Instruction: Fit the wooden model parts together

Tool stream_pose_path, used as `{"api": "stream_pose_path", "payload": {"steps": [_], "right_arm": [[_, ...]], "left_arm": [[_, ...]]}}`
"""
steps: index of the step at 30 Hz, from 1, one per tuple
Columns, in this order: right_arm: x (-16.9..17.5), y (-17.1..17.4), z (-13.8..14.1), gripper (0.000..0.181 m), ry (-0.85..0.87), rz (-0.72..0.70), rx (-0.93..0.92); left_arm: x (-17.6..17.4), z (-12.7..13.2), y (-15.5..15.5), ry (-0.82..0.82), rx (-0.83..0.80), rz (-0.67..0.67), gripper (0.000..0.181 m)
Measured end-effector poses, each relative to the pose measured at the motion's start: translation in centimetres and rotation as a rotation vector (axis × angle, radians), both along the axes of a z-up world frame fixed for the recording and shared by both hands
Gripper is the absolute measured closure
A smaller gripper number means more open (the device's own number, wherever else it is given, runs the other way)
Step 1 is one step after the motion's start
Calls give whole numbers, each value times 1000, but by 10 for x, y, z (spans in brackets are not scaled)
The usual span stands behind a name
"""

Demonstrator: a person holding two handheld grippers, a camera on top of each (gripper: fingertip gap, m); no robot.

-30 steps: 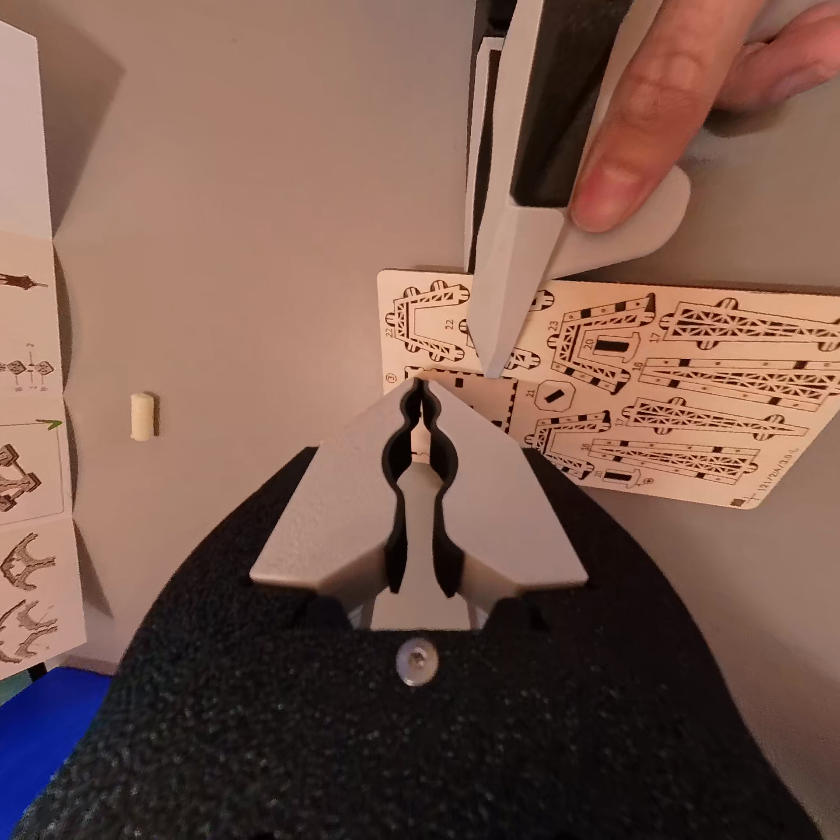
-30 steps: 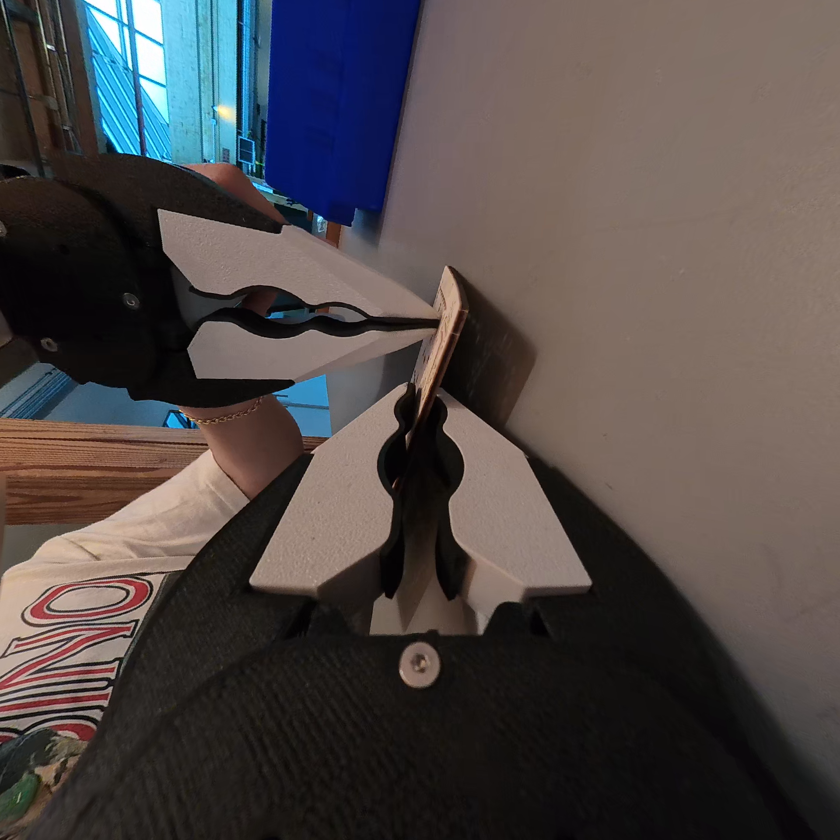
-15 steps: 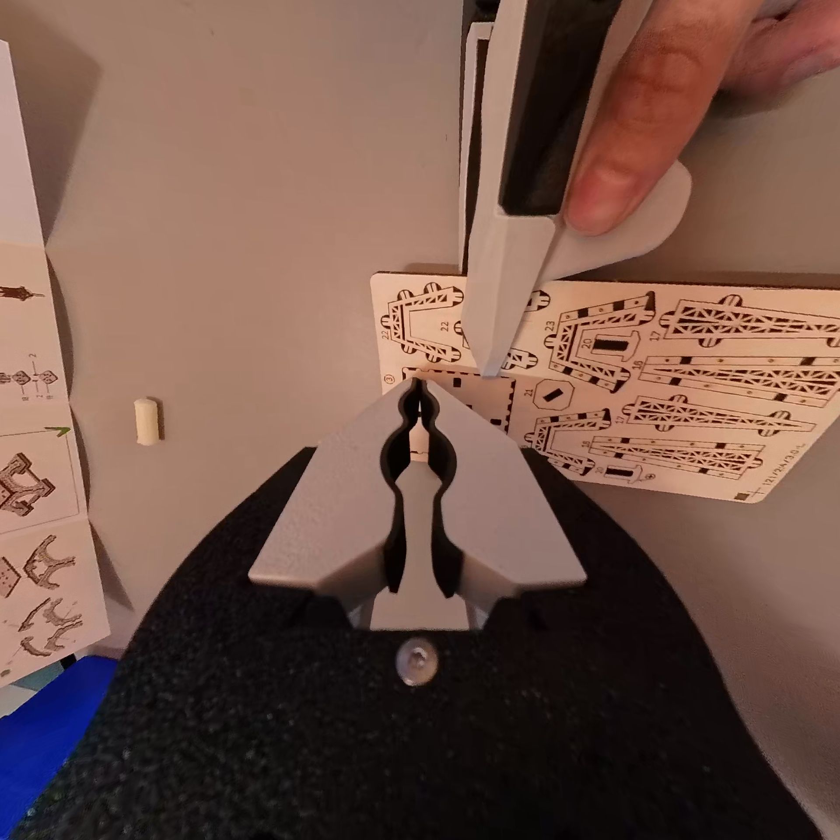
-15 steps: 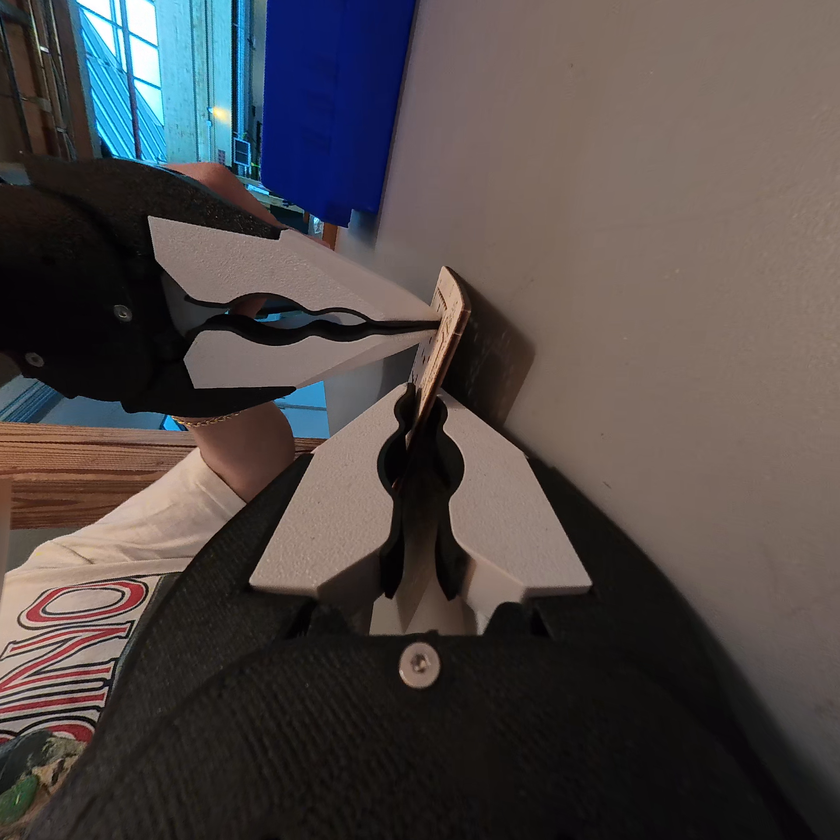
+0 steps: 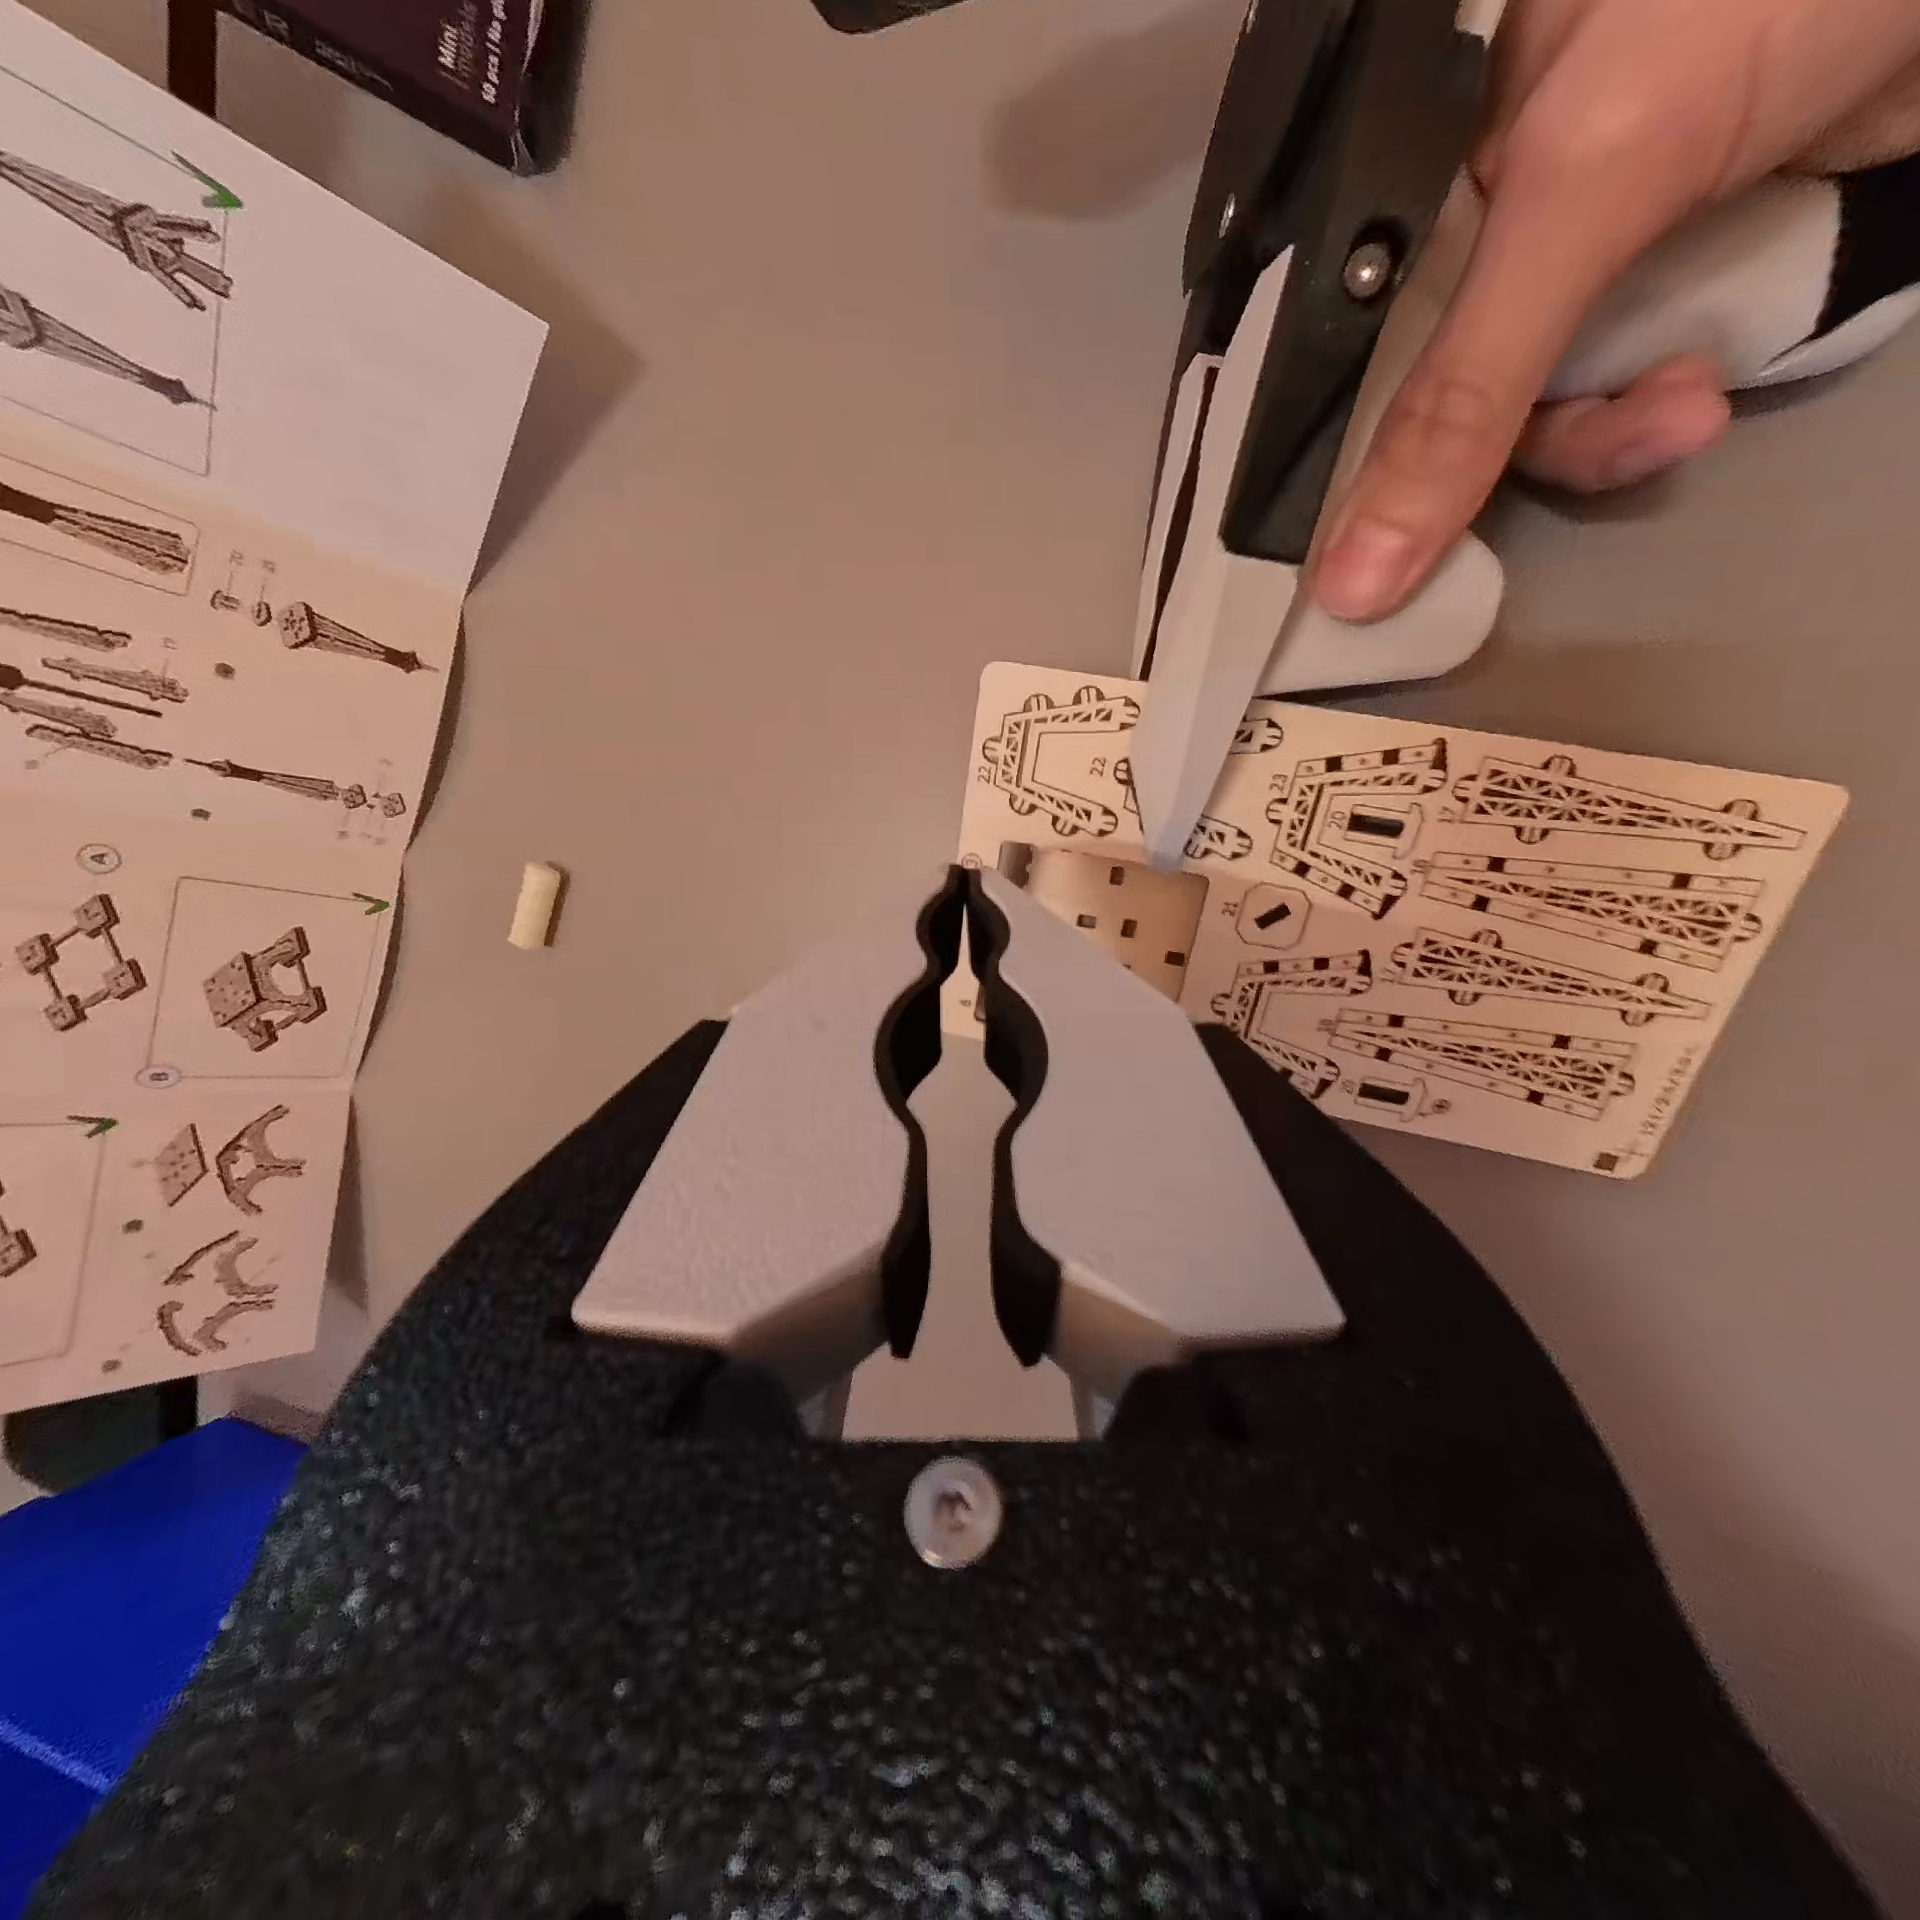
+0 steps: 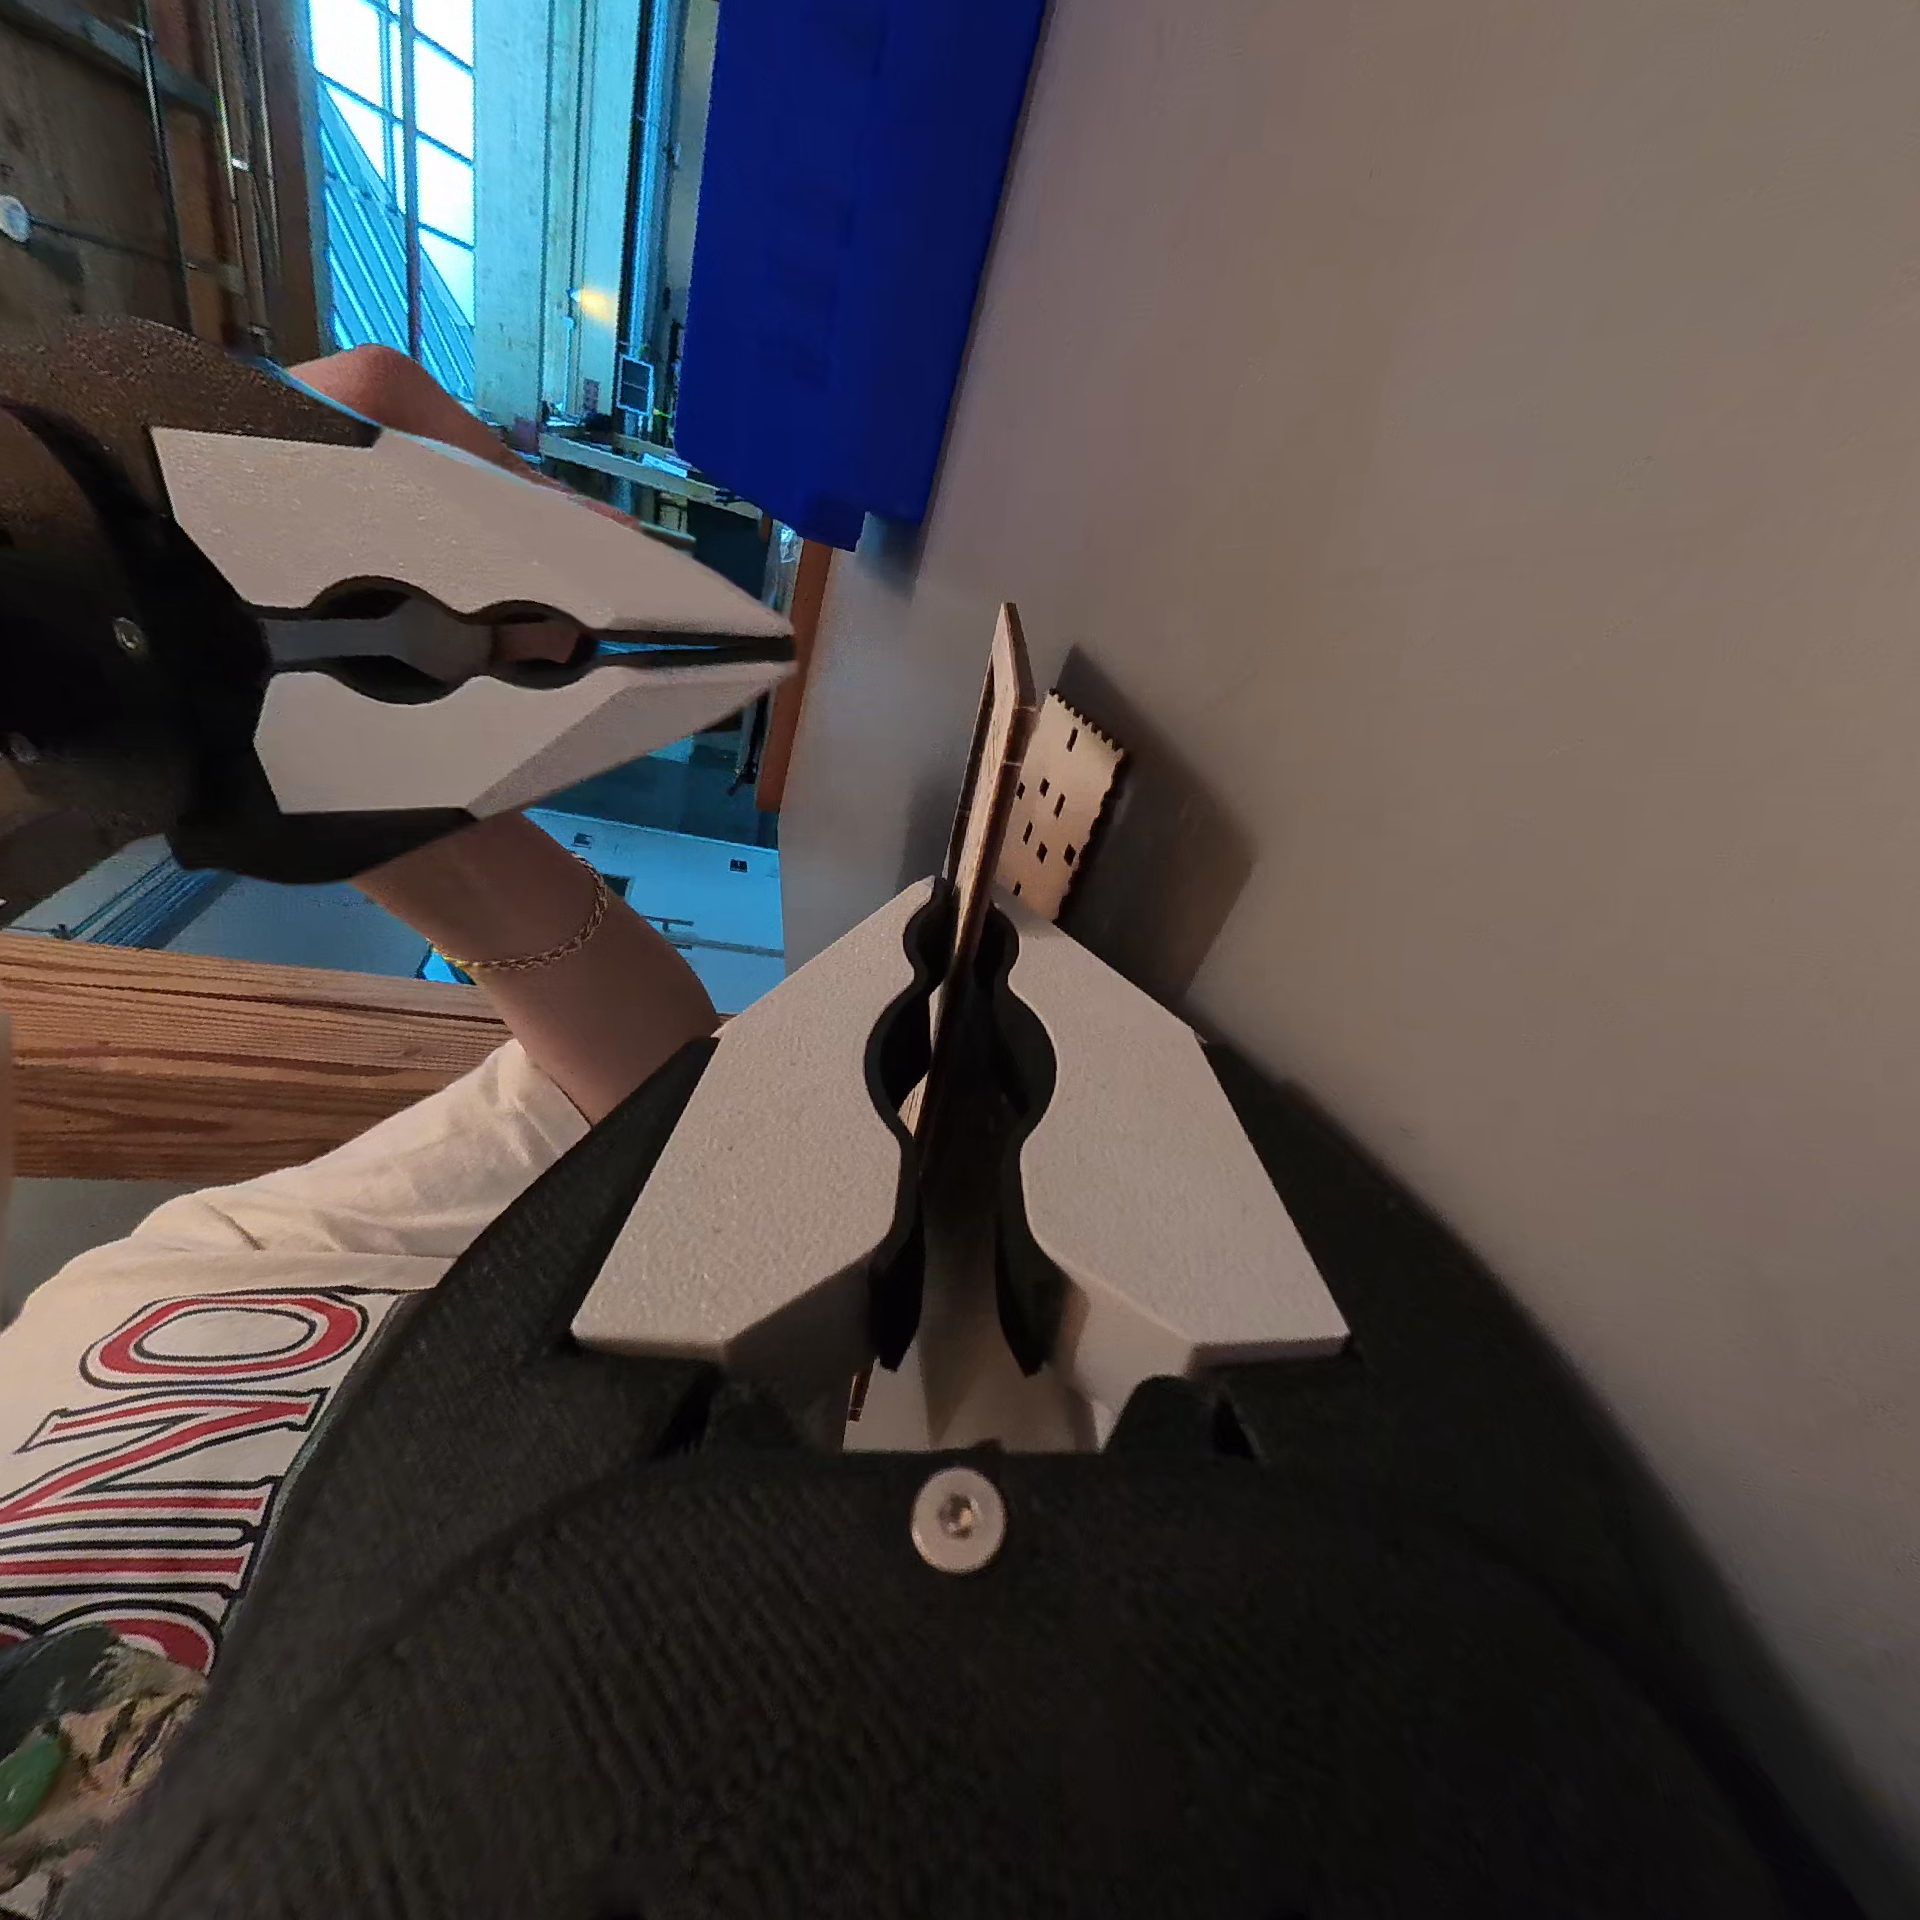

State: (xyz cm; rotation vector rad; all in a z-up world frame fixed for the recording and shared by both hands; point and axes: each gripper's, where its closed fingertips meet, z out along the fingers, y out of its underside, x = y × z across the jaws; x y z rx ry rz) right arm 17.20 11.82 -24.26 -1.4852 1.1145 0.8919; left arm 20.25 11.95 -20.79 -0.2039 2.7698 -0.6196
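Note:
A laser-cut wooden parts sheet (image 5: 1507, 935) is held on edge just above the grey table (image 5: 831, 520). My right gripper (image 6: 961, 894) is shut on its top edge, and it also shows in the left wrist view (image 5: 1169, 847). A square wooden plate with small slots (image 6: 1070, 800) has come out of the sheet's back and leans between the sheet (image 6: 997, 748) and the table; it shows through the sheet's opening (image 5: 1117, 899). My left gripper (image 5: 961, 883) is shut and empty, a short way off the sheet's face (image 6: 784, 655).
A folded instruction sheet (image 5: 208, 831) lies on the left. A small pale wooden peg (image 5: 535, 904) lies beside it. A dark box (image 5: 468, 73) sits at the far edge. A blue bin (image 5: 104, 1558) stands at the near left.
My left gripper has drawn back from the sheet it was pressing. The square slotted plate has popped out of the sheet's back. My right gripper still holds the sheet.

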Motion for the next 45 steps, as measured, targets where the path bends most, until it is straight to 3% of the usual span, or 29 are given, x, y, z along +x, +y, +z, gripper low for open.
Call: {"api": "stream_pose_path", "payload": {"steps": [1,6,11,16,19,22,24,25,27,30,36,39,42,45], "right_arm": [[0,0,0,179,-3,-1,1],[-1,0,3,179,10,10,22],[-2,-2,11,180,-11,6,70],[-2,-5,20,180,-31,4,124],[-4,-6,29,180,-58,13,173],[-10,-9,40,180,-87,43,241],[-14,-9,46,180,-99,65,276],[-17,-9,48,180,-103,80,289],[-20,-9,50,180,-114,99,299],[-31,-9,55,180,-149,154,319],[-21,-21,63,168,-153,58,381],[-17,-29,60,177,-125,12,365],[-34,-24,48,178,-206,86,249],[-49,-18,38,161,-293,155,150]], "left_arm": [[-1,0,2,9,-8,4,181],[1,-9,22,-15,23,67,181],[-8,-10,29,-2,-76,121,181],[-17,7,26,-16,-236,172,181],[-8,23,27,-35,-444,289,181],[2,28,32,80,-683,416,152],[0,27,30,235,-792,433,133],[-9,26,24,350,-826,400,133],[-27,29,12,560,-875,312,137],[-34,32,4,647,-894,246,175],[-37,37,4,797,-993,261,181],[-37,37,8,822,-1045,265,181],[-38,38,7,804,-1074,256,181],[-34,35,8,792,-1095,295,181]]}}
